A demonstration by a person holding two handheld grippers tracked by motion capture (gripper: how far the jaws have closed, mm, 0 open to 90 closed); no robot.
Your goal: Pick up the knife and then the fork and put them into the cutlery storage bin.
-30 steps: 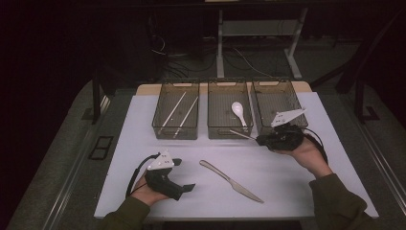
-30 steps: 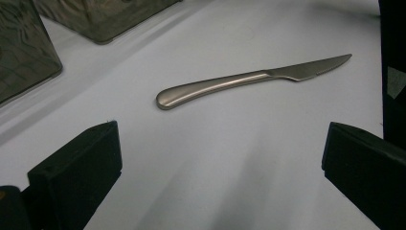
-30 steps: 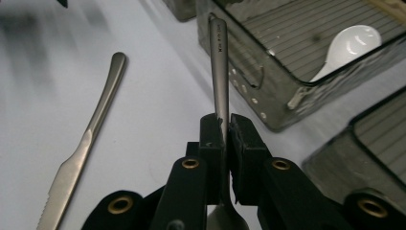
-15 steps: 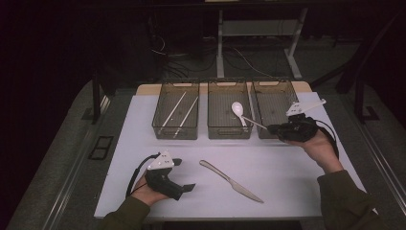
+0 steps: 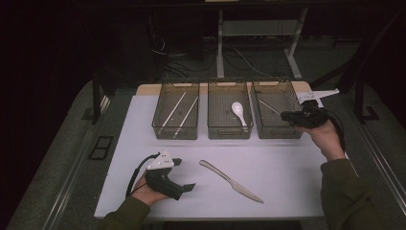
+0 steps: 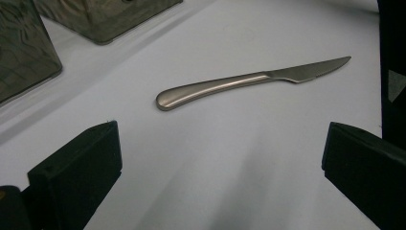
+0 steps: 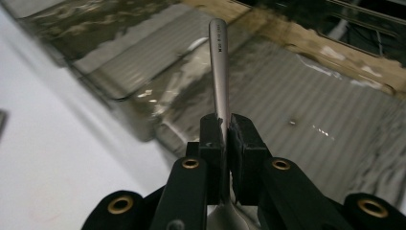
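My right gripper [image 5: 287, 115] is shut on a slim metal utensil [image 5: 269, 107], held at the right side of the right-hand clear bin [image 5: 280, 82]. In the right gripper view the jaws [image 7: 226, 120] pinch the utensil [image 7: 219, 62], whose handle points forward over the ribbed bin floor [image 7: 311, 120]; its wider end is hidden under the jaws. My left gripper [image 5: 184, 175] rests open on the white mat near the front left. A steel table knife [image 5: 230, 181] lies just to its right. In the left gripper view the knife [image 6: 230, 84] lies beyond the open gripper [image 6: 220, 158].
Three clear bins stand in a row at the back of the mat. The middle bin holds a white ceramic spoon [image 5: 238, 110], and the left bin [image 5: 158, 129] holds thin chopsticks [image 5: 174, 112]. Dark floor, cables and table legs lie beyond.
My right gripper has carried the utensil to the right, from in front of the middle and right bins to the right bin's right side. The left gripper and the knife have stayed put.
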